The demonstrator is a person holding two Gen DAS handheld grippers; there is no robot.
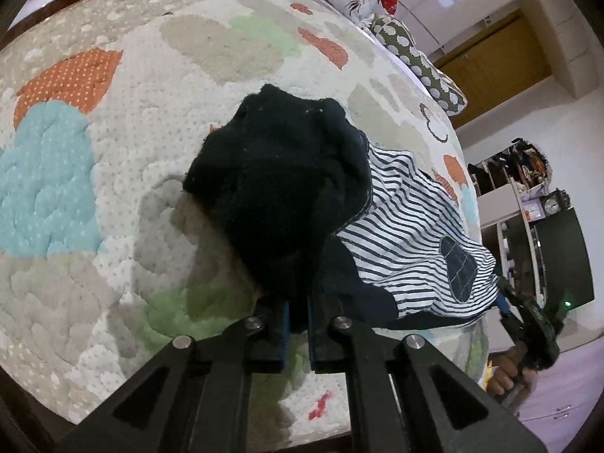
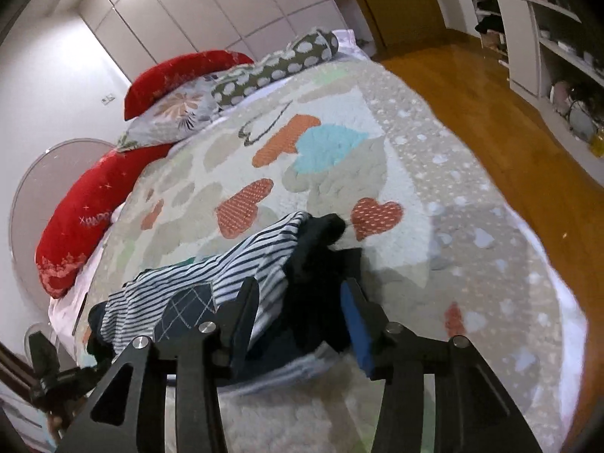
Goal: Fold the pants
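Left gripper point(image 1: 298, 324) tilts down, jaws clamped on pants point(image 1: 287, 188).

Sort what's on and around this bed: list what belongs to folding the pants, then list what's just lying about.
Belongs to the job:
- striped pants, with dark patch
- left gripper, shut on the pants' dark cuff
- right gripper, fingers apart around the fabric
- quilt, the work surface

Just lying about:
- red pillows
- spotted bolster
- floral pillow
- shelves

Quilted bed point(image 2: 415, 196) with red pillows point(image 2: 79, 222); white wardrobe wall point(image 2: 211, 11); wood floor point(image 2: 490, 113); shelving point(image 2: 547, 37) at right.
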